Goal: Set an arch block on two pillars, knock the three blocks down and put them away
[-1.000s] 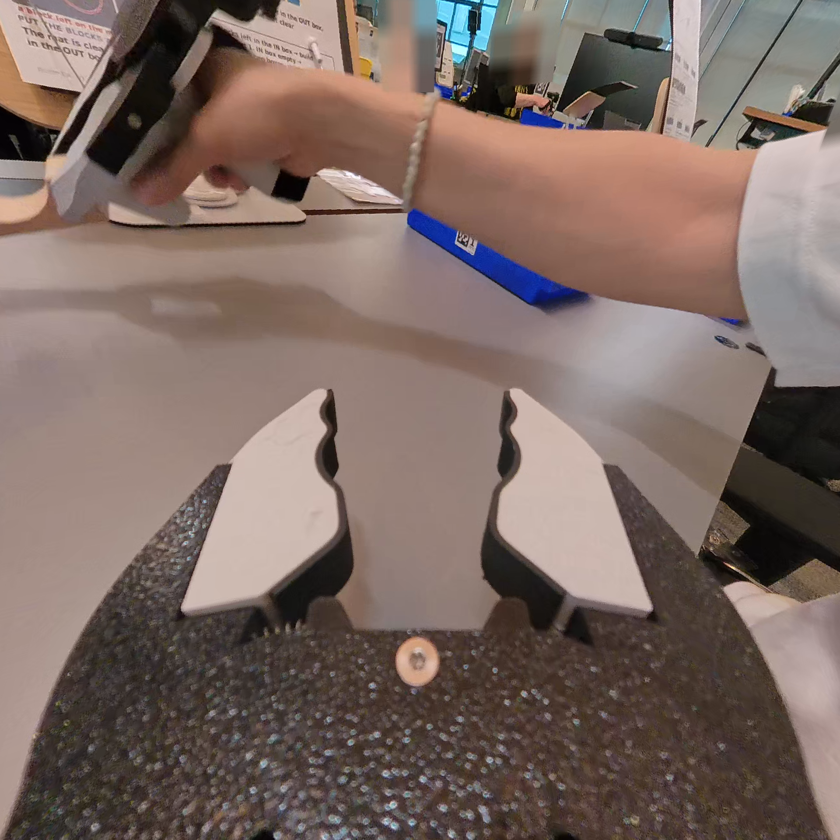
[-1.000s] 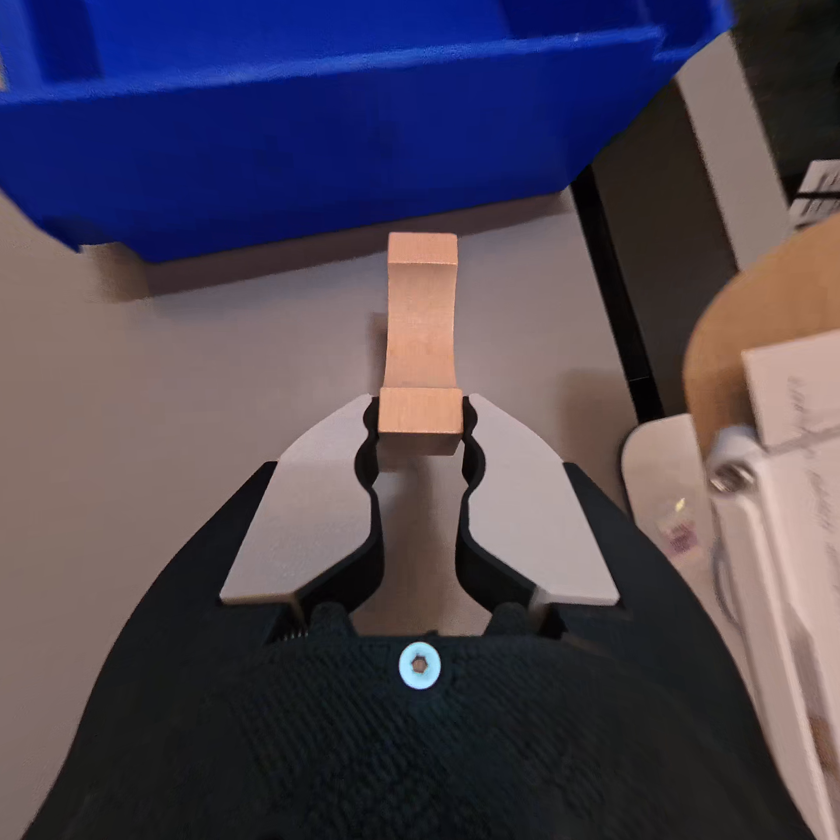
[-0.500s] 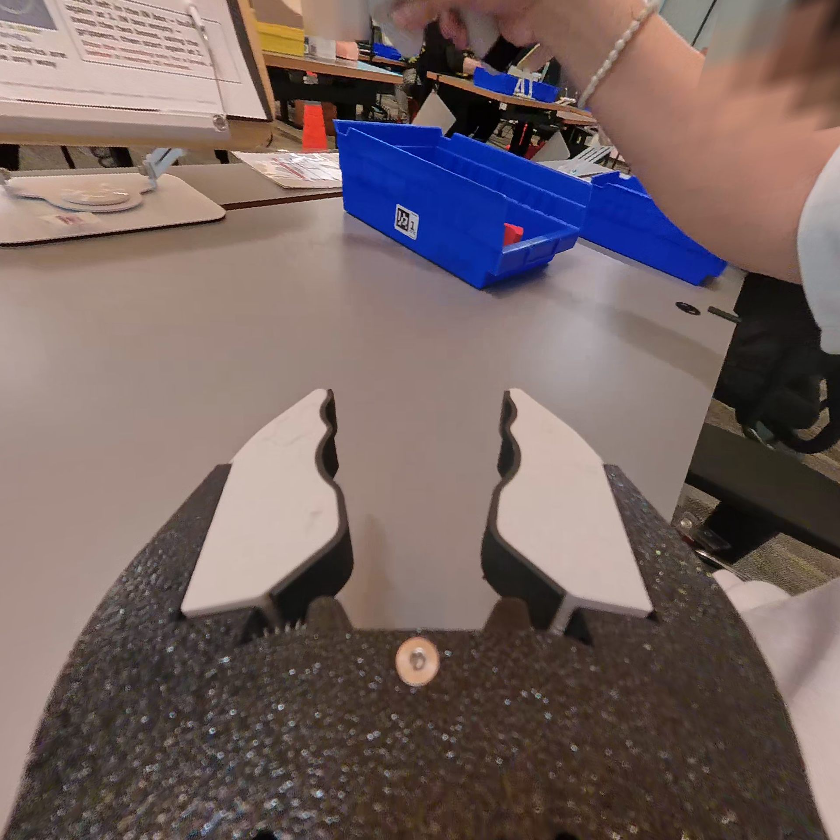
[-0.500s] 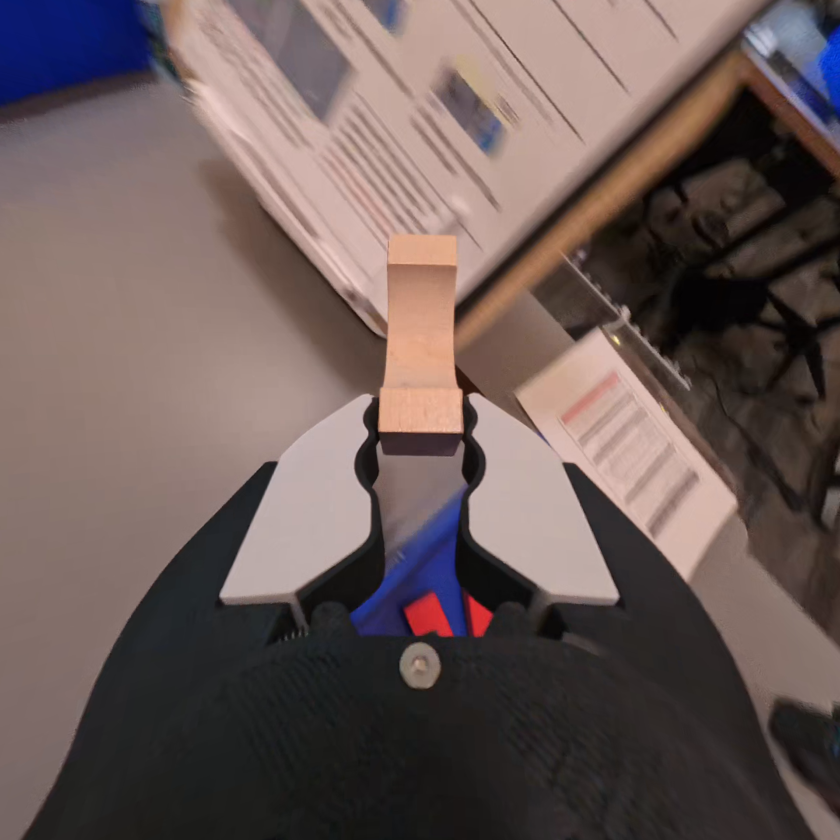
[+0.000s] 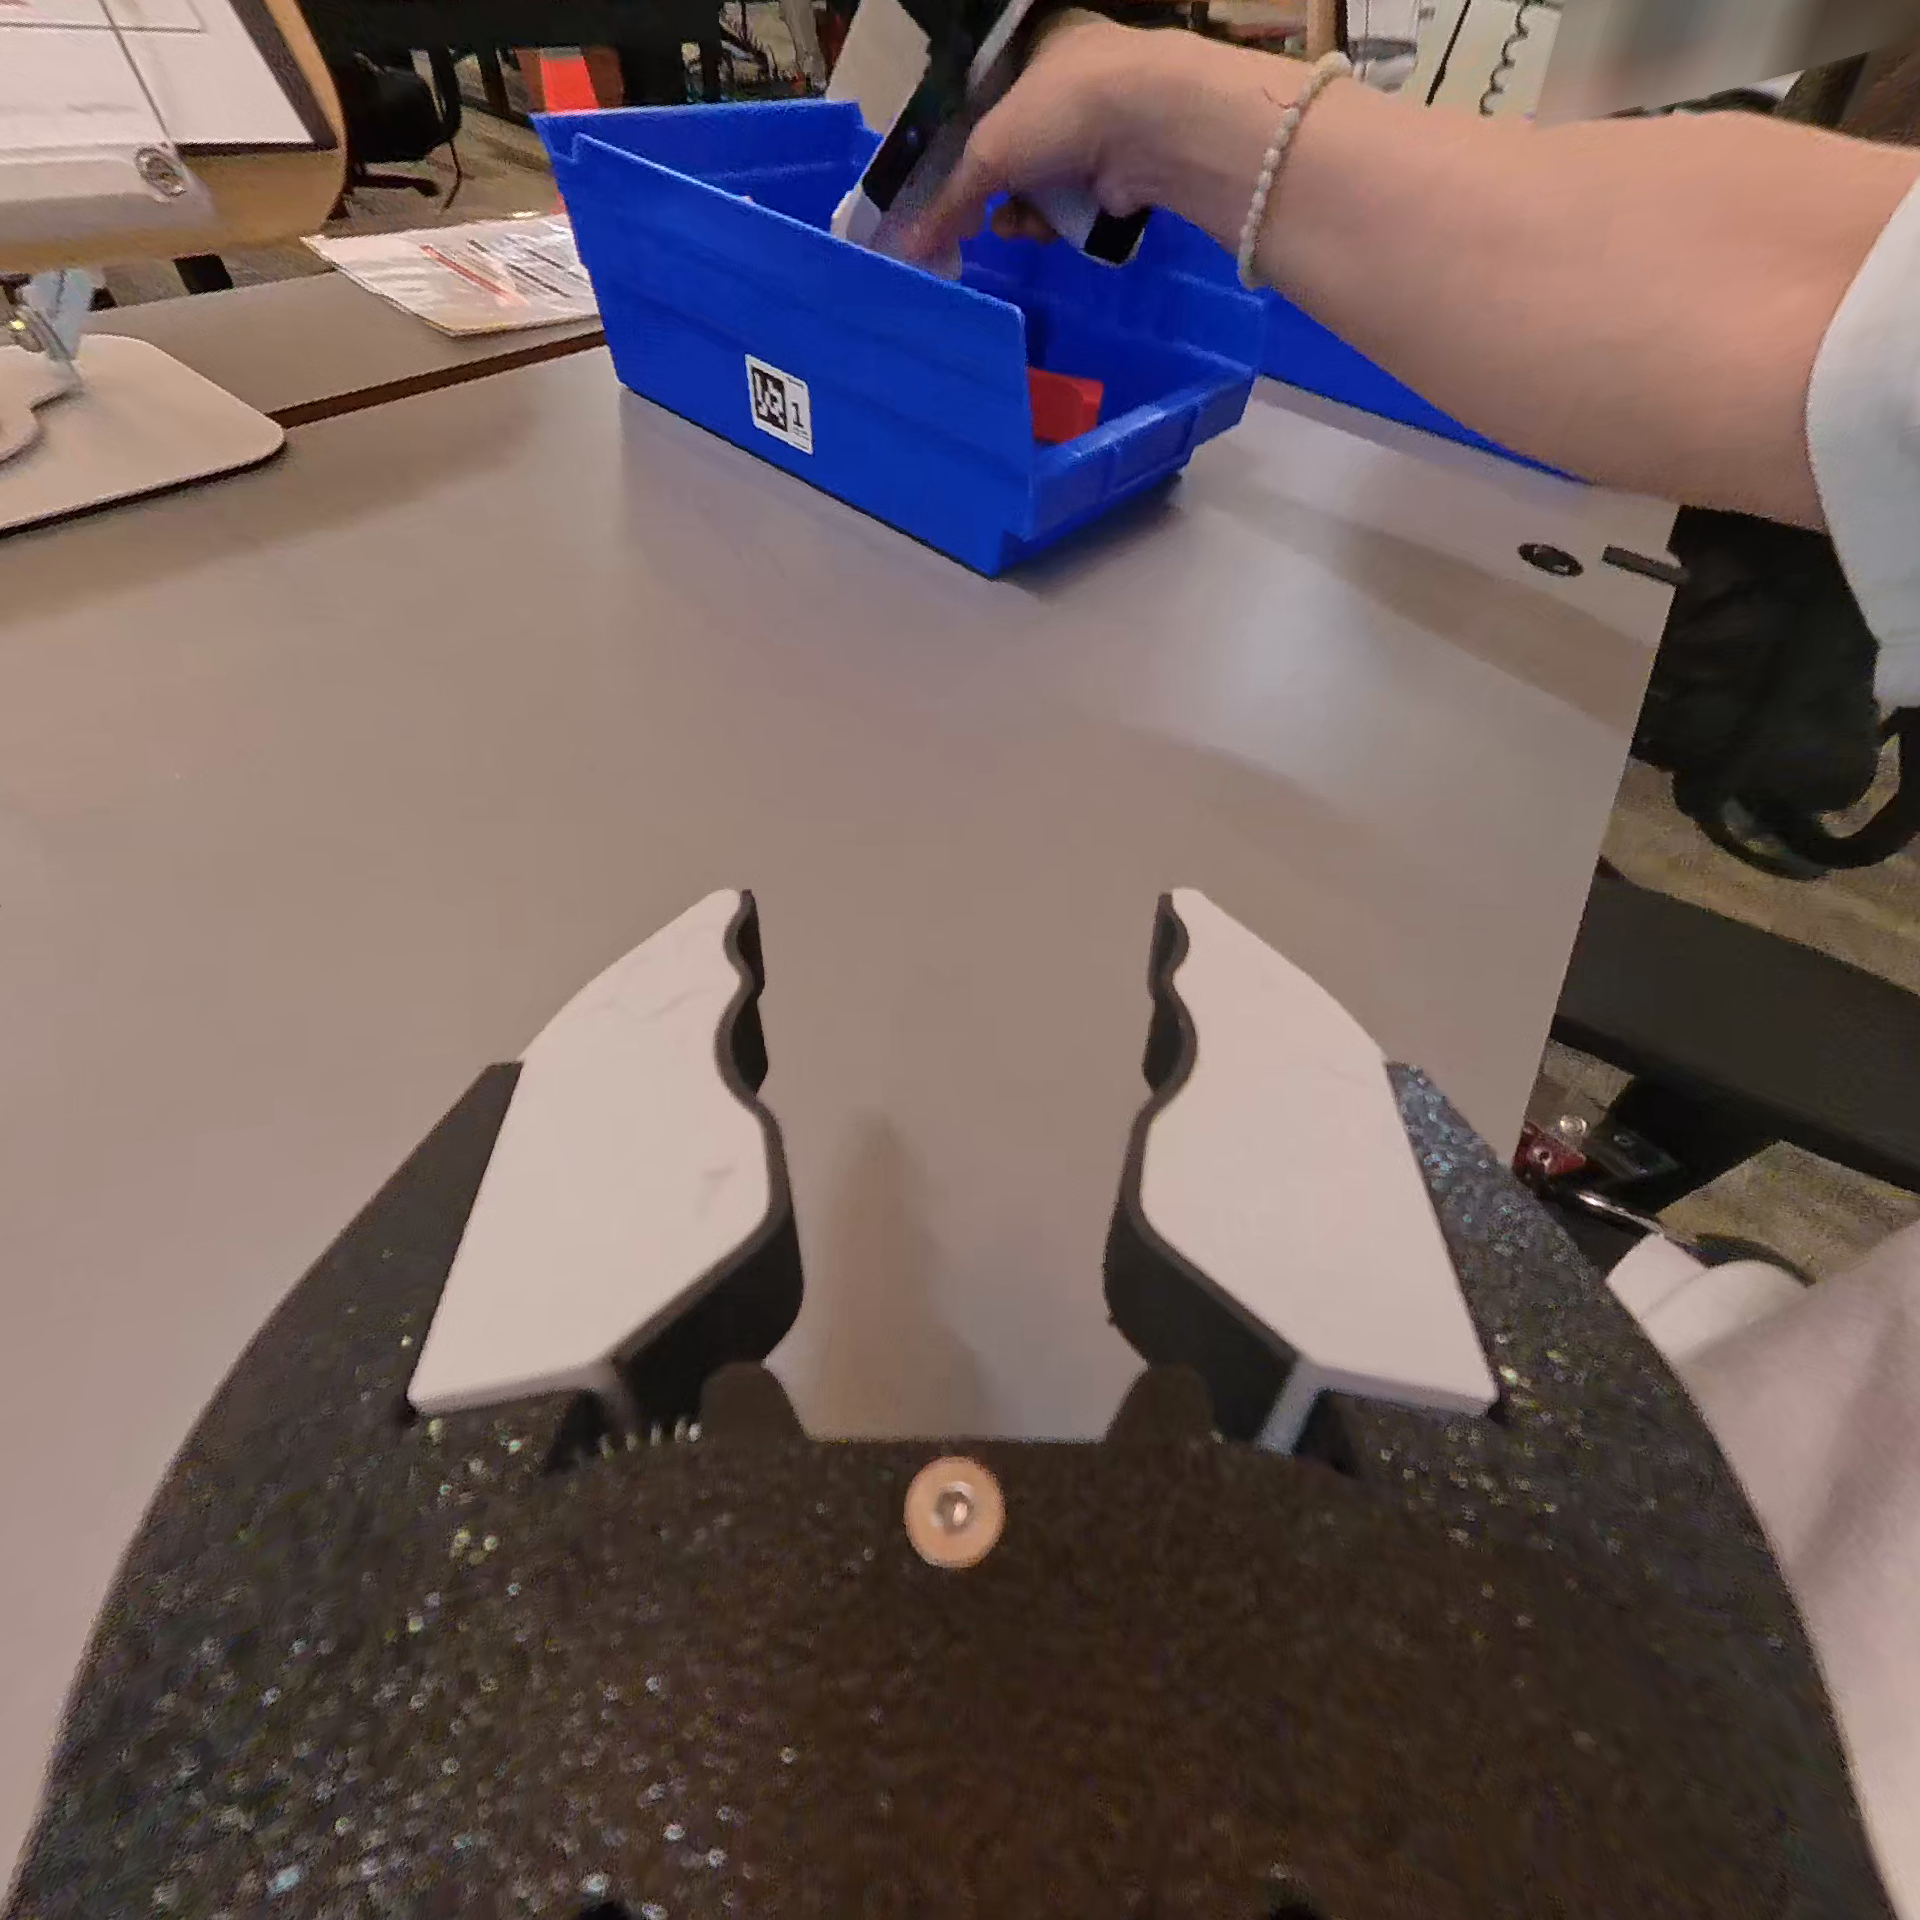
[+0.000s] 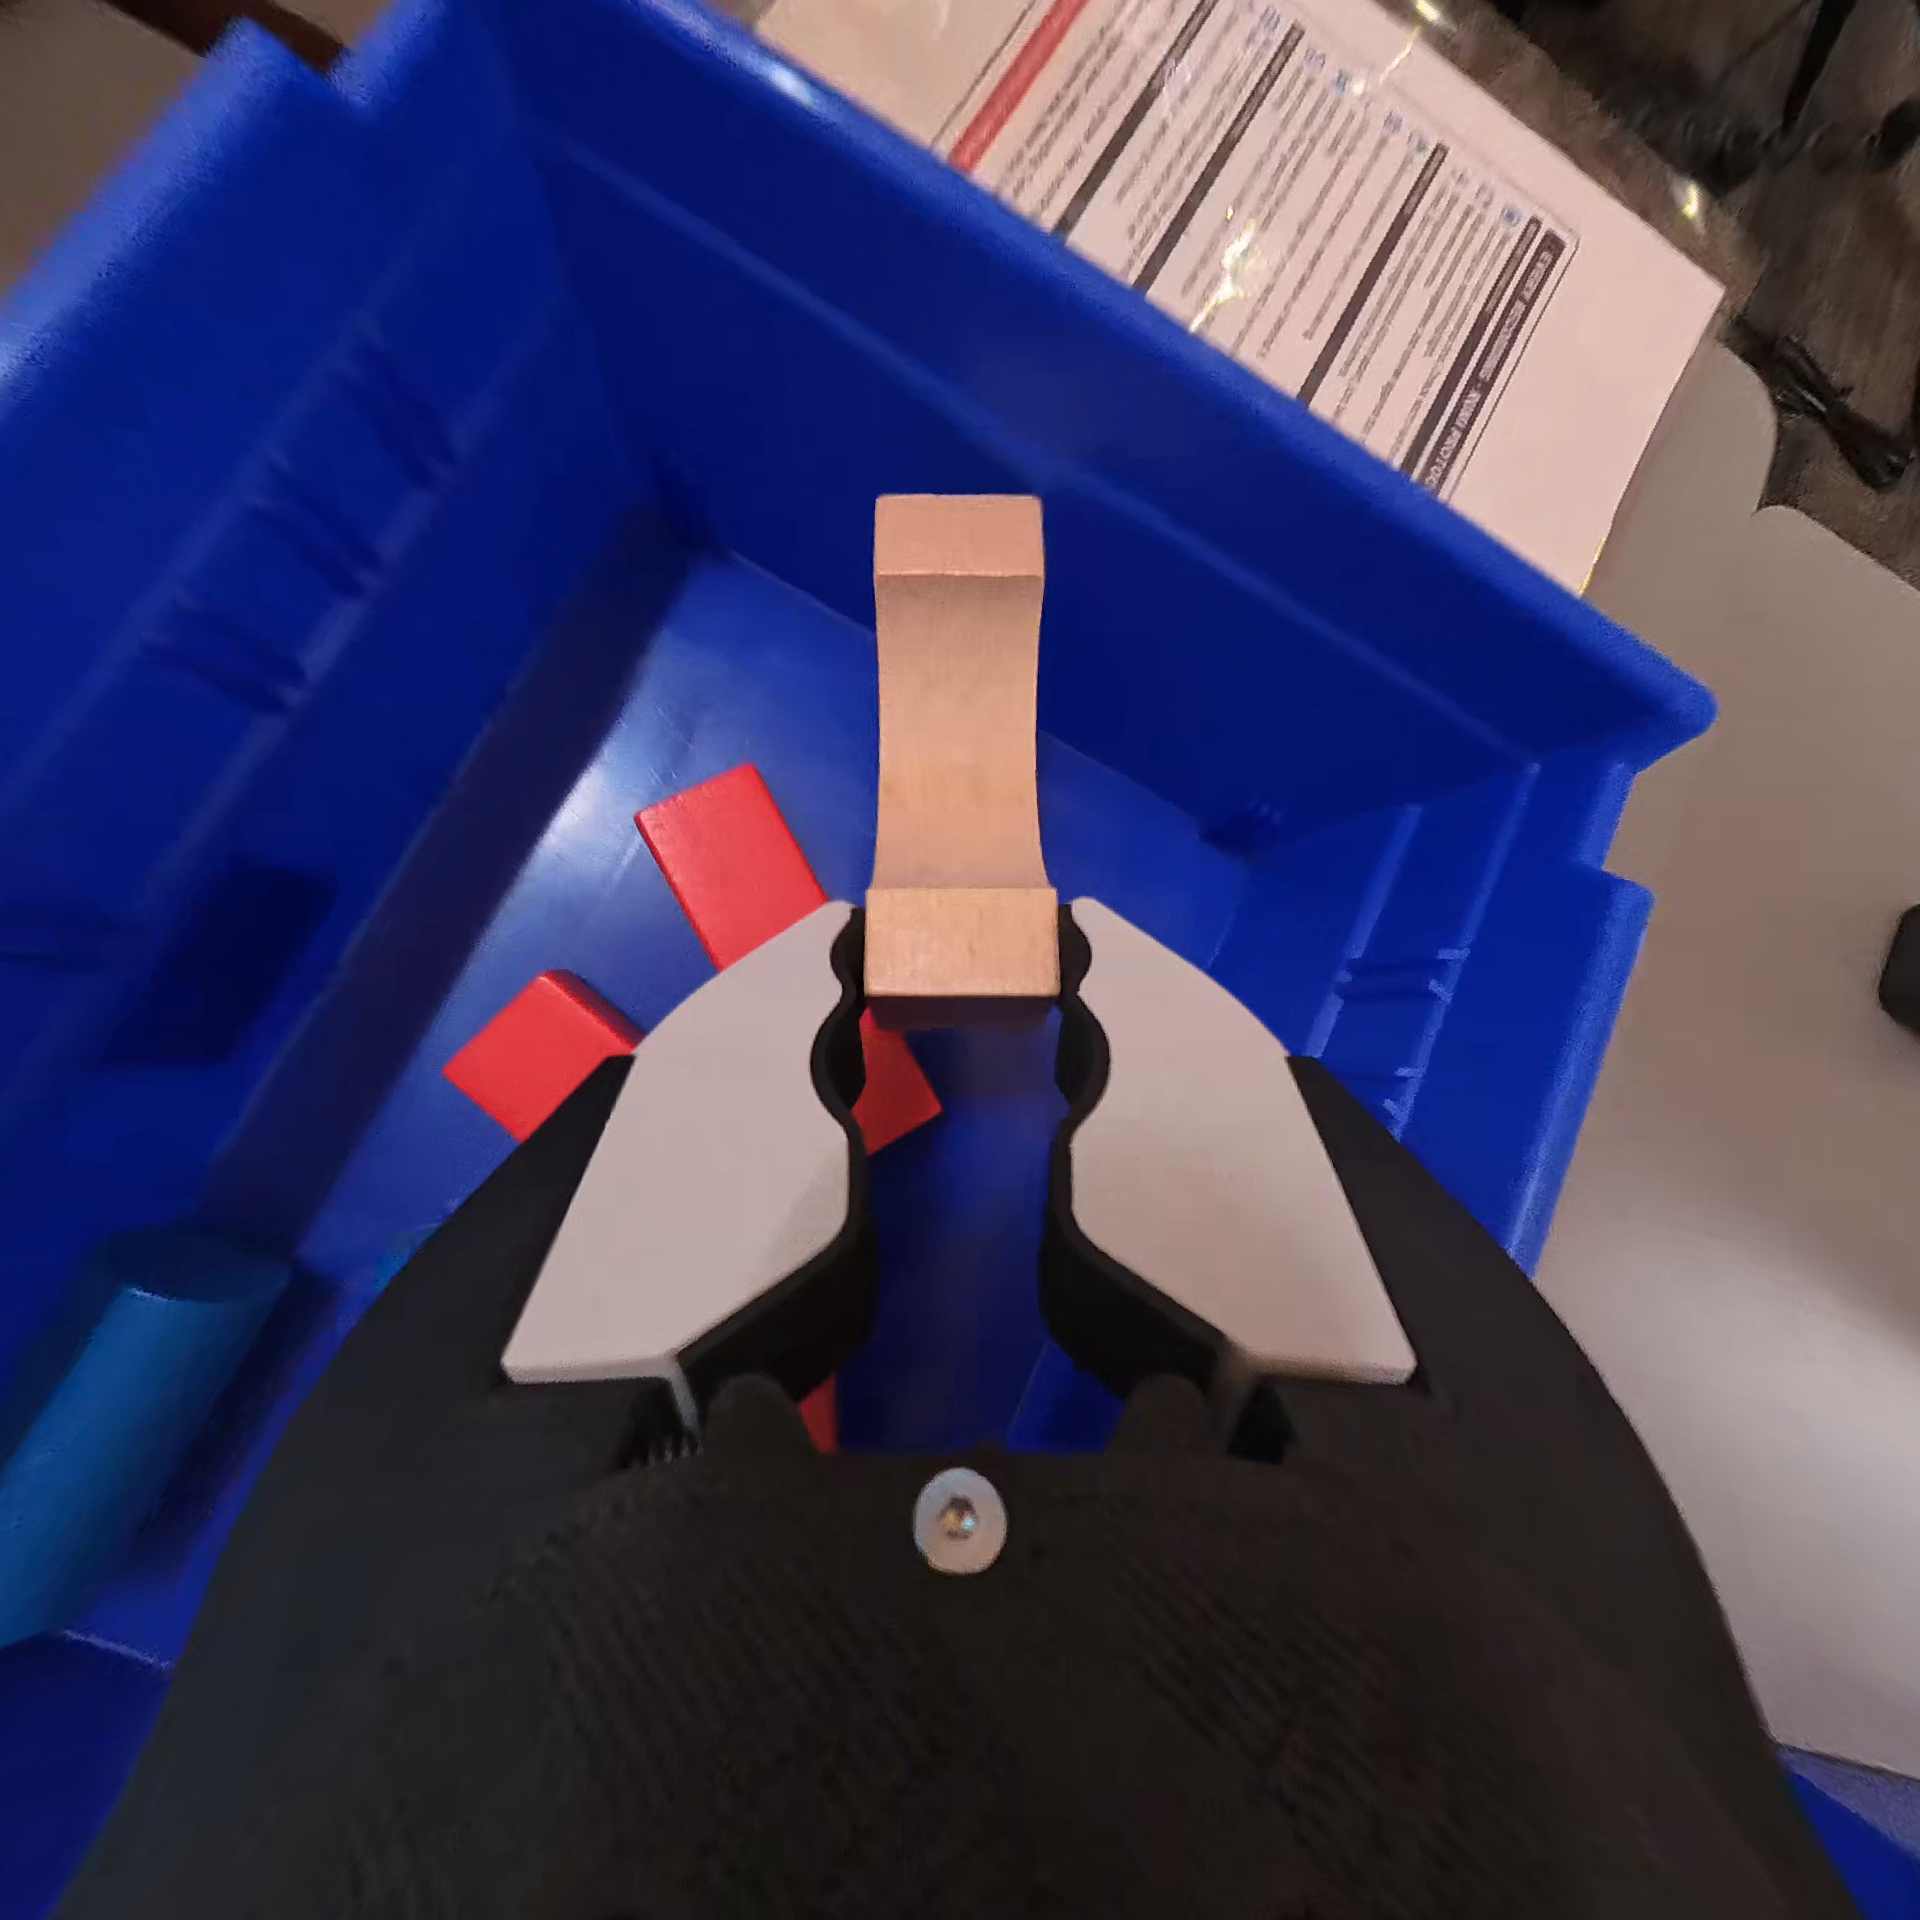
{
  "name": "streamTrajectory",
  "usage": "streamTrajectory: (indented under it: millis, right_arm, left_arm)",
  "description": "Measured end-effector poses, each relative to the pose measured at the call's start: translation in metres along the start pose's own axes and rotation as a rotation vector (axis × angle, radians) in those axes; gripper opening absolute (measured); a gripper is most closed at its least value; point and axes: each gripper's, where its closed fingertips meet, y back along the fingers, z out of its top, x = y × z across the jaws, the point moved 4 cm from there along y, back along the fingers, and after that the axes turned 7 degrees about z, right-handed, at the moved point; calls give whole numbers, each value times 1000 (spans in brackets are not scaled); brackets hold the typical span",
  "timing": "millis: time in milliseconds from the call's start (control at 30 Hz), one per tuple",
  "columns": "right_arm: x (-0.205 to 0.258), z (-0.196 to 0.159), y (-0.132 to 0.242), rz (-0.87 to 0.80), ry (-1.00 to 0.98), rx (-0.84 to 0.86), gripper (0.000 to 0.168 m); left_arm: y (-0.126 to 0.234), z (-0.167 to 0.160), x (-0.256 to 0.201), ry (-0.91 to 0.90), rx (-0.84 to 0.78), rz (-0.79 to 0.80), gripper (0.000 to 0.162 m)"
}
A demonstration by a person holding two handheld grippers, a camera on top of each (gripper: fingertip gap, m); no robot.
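Note:
My right gripper [image 6: 961, 961] is shut on a tan wooden arch-shaped block [image 6: 958, 748] and holds it over the inside of a blue plastic bin [image 6: 727, 343]. Two red blocks [image 6: 727, 852] lie on the bin floor below the fingers, and a light blue block [image 6: 135, 1382] sits at the lower left. My left gripper [image 5: 956, 935] is open and empty, low over the grey table [image 5: 520, 779]. In the left wrist view the same bin [image 5: 883, 384] stands ahead, with a hand holding the right gripper [image 5: 935, 166] above it and a red block [image 5: 1065, 405] inside.
A printed sheet [image 6: 1330, 218] lies beyond the bin. A white stand base [image 5: 114, 436] with a board is at the far left. A second blue bin [image 5: 1392, 384] lies behind the forearm. The table's right edge [image 5: 1600, 831] drops to the floor.
The right gripper swung with the wooden block from the table beside a bin, past the board, to above the inside of the blue bin. The left gripper stayed open and turned toward the bin.

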Motion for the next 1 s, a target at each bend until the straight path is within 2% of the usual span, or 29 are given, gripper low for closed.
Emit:
streamTrajectory:
  millis: [333,467,600,700,867,933,1000]
  right_arm:
    - [-7,-26,-20,-76,81,168,35]
    - [0,-25,-11,-68,105,113,41]
    - [16,-19,32,-43,88,-15,50]
    - [33,-30,77,-37,80,-72,56]
    - [73,-61,141,-42,-3,-305,58]
    - [90,-74,155,-35,-49,-393,58]
    - [105,-88,164,-26,-65,-429,58]
  left_arm:
    - [-16,2,-11,-35,43,-13,73]
    - [-26,2,-15,-36,54,-35,73]
    - [-40,12,-17,-37,54,-51,73]
    - [-59,29,-17,-48,43,-83,76]
    - [-110,73,-23,-89,15,-126,82]
    - [-135,93,-27,-97,-16,-133,84]
    - [-163,112,-27,-87,-50,-92,93]
